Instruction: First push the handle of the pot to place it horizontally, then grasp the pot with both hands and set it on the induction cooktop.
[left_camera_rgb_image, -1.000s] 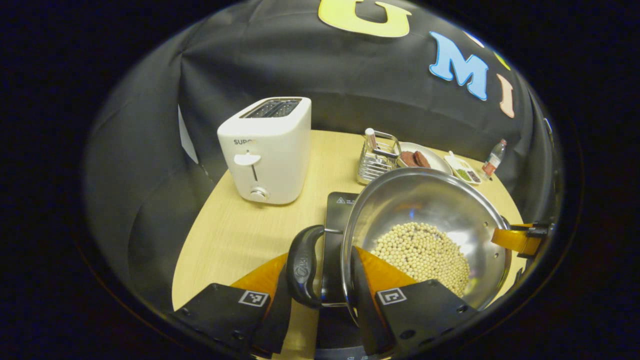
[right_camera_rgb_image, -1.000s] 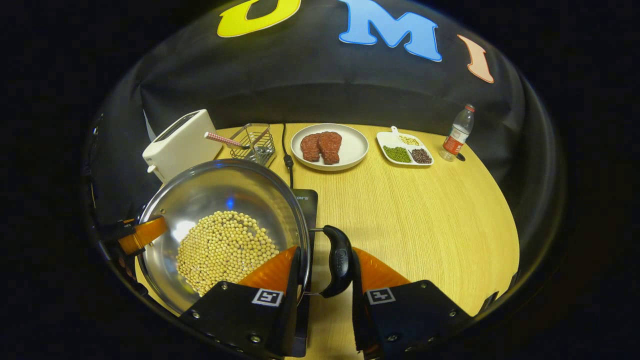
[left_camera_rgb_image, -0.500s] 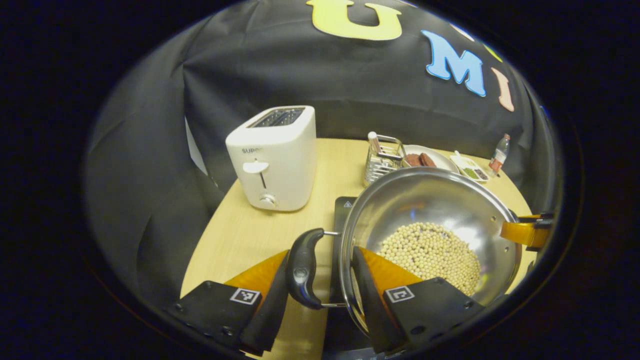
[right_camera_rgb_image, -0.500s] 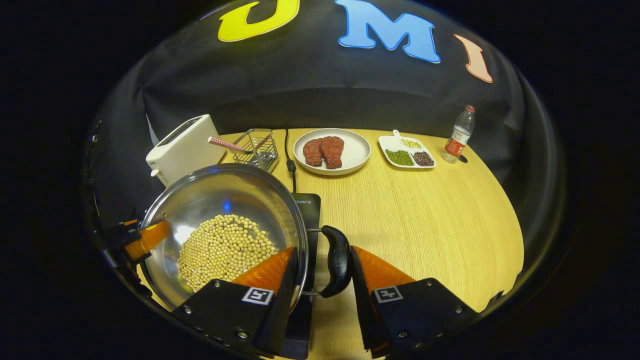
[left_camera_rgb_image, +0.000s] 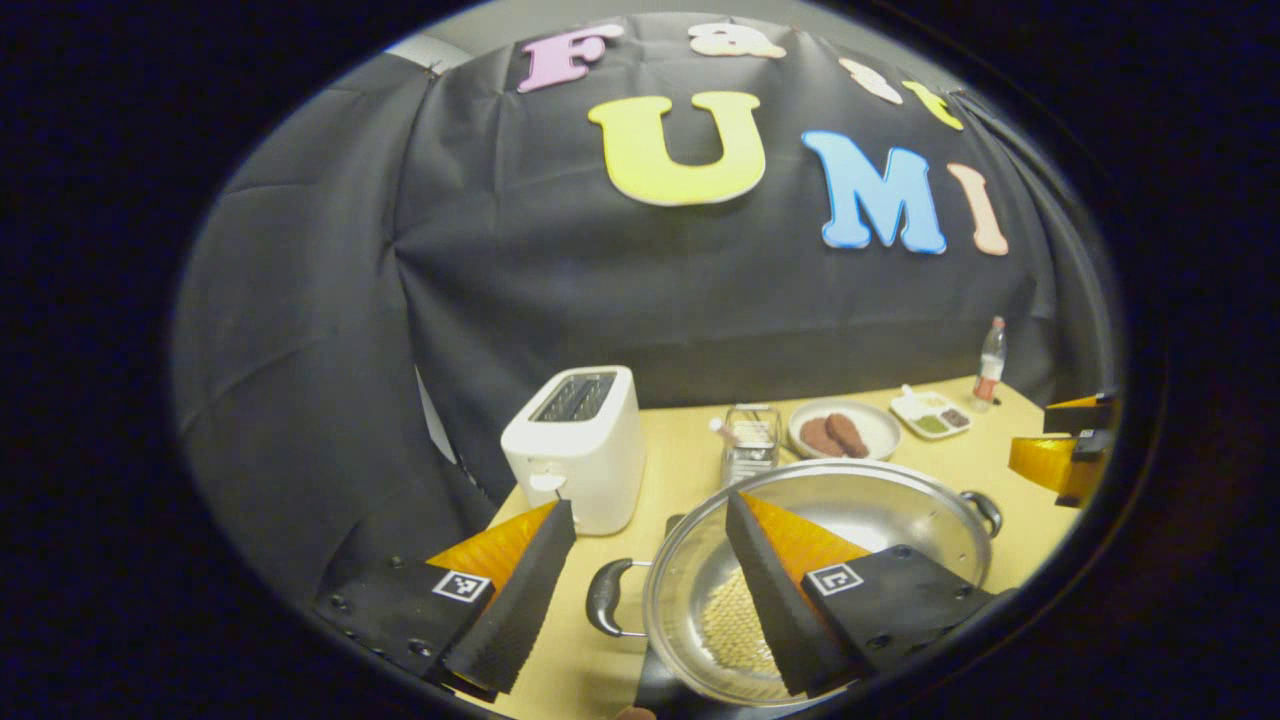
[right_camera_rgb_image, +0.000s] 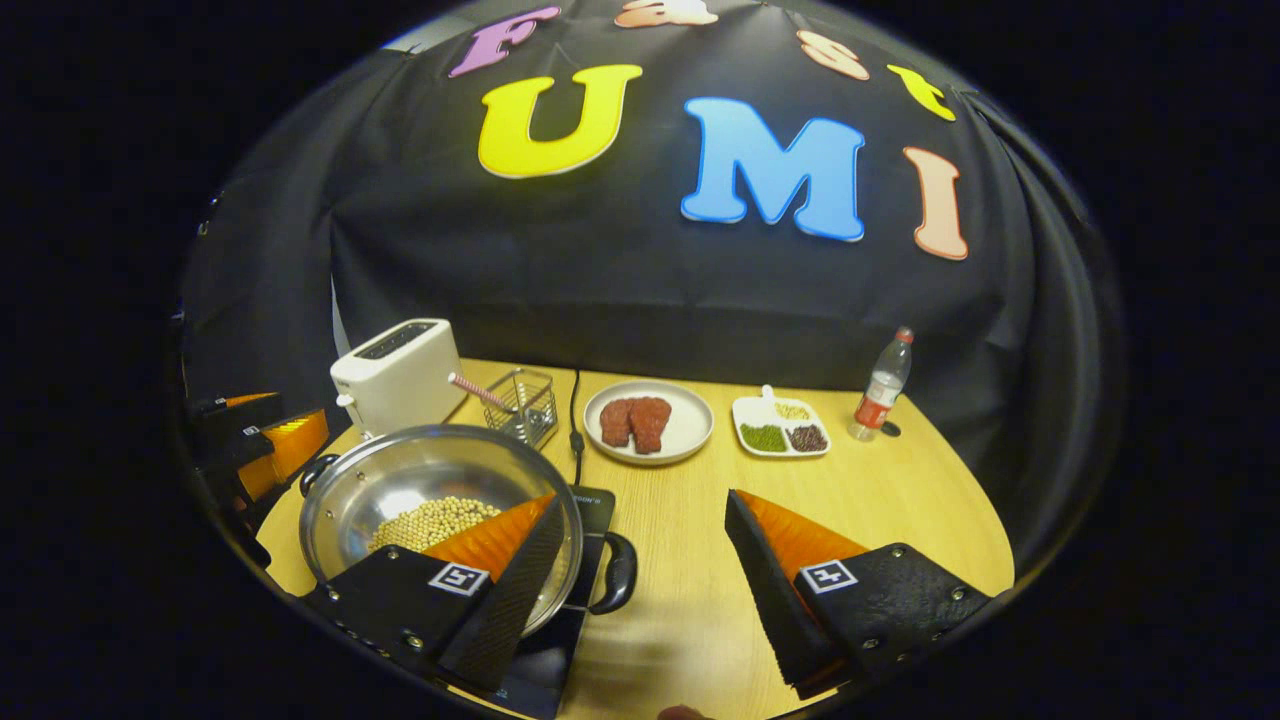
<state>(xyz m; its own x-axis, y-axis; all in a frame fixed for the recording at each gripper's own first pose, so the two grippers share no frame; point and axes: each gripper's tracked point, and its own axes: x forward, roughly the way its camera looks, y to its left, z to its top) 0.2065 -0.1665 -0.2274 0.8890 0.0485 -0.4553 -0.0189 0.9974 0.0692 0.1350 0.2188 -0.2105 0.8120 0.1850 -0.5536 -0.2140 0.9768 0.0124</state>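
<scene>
A round table (right_camera_rgb_image: 880, 500) of pale wood grain is seen against a black cloth wall (right_camera_rgb_image: 600, 290) that closes the booth on every side. On the table's near left, the steel pot (right_camera_rgb_image: 350, 500) is set on the dark induction cooktop (right_camera_rgb_image: 590, 505), with pale round beans (right_camera_rgb_image: 430, 520) heaped inside. One black side handle (right_camera_rgb_image: 618, 572) is seen lying level on the pot's right; in the left gripper view the opposite handle (left_camera_rgb_image: 603, 598) likewise lies level.

Behind the pot a white two-slot toaster (right_camera_rgb_image: 398, 375) is stood, and just beside it a wire basket (right_camera_rgb_image: 528, 405) from which a red-checked stick (right_camera_rgb_image: 475, 388) protrudes. A black cord (right_camera_rgb_image: 574, 425) is run from the back wall to the cooktop. Further right, a white plate (right_camera_rgb_image: 690, 440) bearing two red-brown pieces of meat (right_camera_rgb_image: 635, 422) is placed, then a small white divided dish (right_camera_rgb_image: 785, 438) of green, dark and pale grains, then a clear bottle (right_camera_rgb_image: 880, 390) with a red label and red cap. Writing on the cooktop and bottle label is too small to be read.

The right gripper (right_camera_rgb_image: 640, 580) is held spread wide above the table, nothing being pinched, well clear of the handle. The left gripper (left_camera_rgb_image: 650, 590) is likewise spread apart, nothing being clasped between its fingers. No object stands between the grippers and the pot.
</scene>
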